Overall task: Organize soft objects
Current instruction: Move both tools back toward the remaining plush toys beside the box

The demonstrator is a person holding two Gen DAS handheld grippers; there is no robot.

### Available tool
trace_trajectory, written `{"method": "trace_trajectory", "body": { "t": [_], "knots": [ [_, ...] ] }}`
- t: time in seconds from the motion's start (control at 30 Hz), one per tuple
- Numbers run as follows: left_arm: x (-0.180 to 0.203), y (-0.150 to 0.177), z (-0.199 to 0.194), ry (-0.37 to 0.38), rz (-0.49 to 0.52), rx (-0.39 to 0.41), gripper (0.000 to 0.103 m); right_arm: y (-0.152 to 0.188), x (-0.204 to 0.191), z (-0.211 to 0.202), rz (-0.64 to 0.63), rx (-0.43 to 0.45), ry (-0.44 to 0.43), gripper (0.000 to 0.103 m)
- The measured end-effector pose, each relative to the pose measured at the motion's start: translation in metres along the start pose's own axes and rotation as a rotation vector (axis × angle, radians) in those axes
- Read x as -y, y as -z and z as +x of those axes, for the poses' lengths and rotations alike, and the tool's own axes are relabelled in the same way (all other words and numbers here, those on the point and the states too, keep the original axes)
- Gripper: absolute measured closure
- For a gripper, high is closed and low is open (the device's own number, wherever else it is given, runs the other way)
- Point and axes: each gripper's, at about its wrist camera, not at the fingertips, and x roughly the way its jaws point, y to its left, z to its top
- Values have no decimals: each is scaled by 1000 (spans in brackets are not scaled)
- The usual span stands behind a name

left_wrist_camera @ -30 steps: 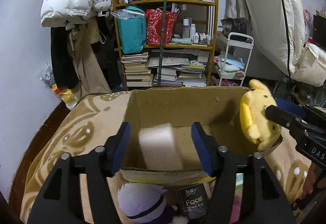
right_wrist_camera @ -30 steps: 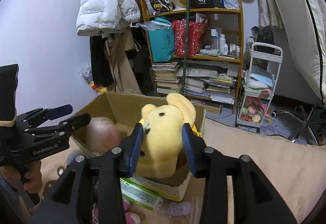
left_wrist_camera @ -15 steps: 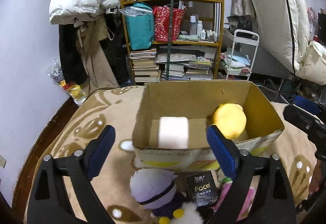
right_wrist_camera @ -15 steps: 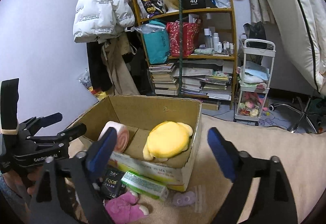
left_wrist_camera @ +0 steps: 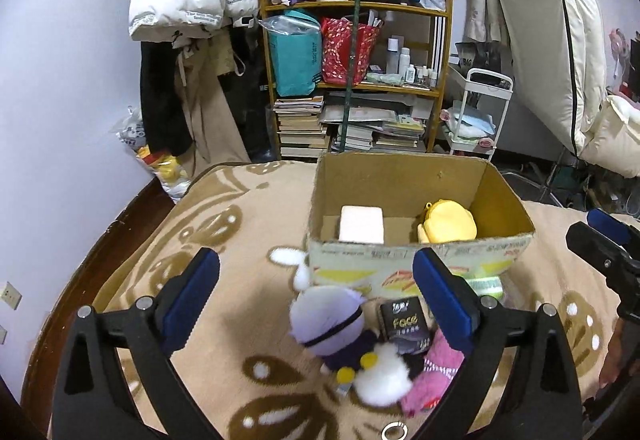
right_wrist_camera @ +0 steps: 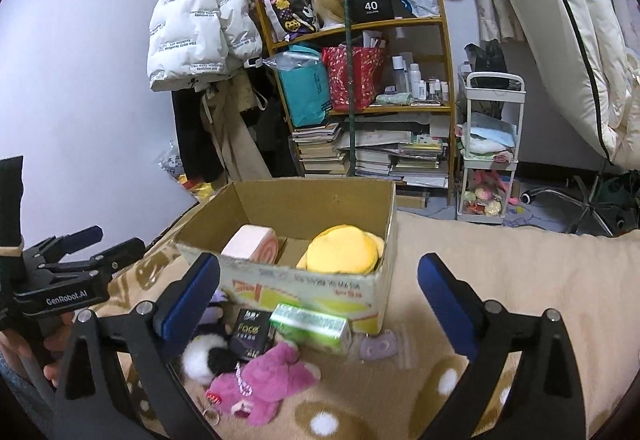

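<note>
A cardboard box (left_wrist_camera: 416, 272) (right_wrist_camera: 320, 292) stands on the patterned blanket. Inside it lie a pink roll-shaped plush (left_wrist_camera: 361, 224) (right_wrist_camera: 251, 250) and a yellow plush (left_wrist_camera: 448, 227) (right_wrist_camera: 342, 250). In front of the box lie a purple-headed doll (left_wrist_camera: 328, 320), a white-and-black fluffy ball (left_wrist_camera: 382, 372) (right_wrist_camera: 208, 356) and a pink plush (left_wrist_camera: 434, 368) (right_wrist_camera: 260, 384). My left gripper (left_wrist_camera: 316, 296) is open and empty above the doll. My right gripper (right_wrist_camera: 320, 296) is open and empty in front of the box. Each gripper shows at the edge of the other's view.
A black "Face" packet (left_wrist_camera: 404, 324) (right_wrist_camera: 250, 332) and a green packet (right_wrist_camera: 310, 328) lie against the box front. A small lilac item in a clear bag (right_wrist_camera: 378, 346) lies to the right. A cluttered bookshelf (left_wrist_camera: 356, 79) and a white trolley (right_wrist_camera: 490, 143) stand behind.
Both grippers opened and let go of the pink roll plush and the yellow plush into the box. Both have pulled back and up from the box.
</note>
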Motion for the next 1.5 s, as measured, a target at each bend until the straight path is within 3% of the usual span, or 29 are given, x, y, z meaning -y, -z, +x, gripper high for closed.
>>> {"method": "trace_trajectory", "body": {
  "t": [0.43, 0.7, 1.5],
  "knots": [
    [-11, 27, -33, -23, -70, -63, 6, 23, -15, -32, 22, 2, -21, 0],
    [-5, 38, -40, -21, -53, -94, 6, 36, -19, -35, 34, -32, -28, 0],
    [8, 48, 6, -11, -20, -235, 6, 47, -31, 9, -55, -179, 7, 0]
  ]
}}
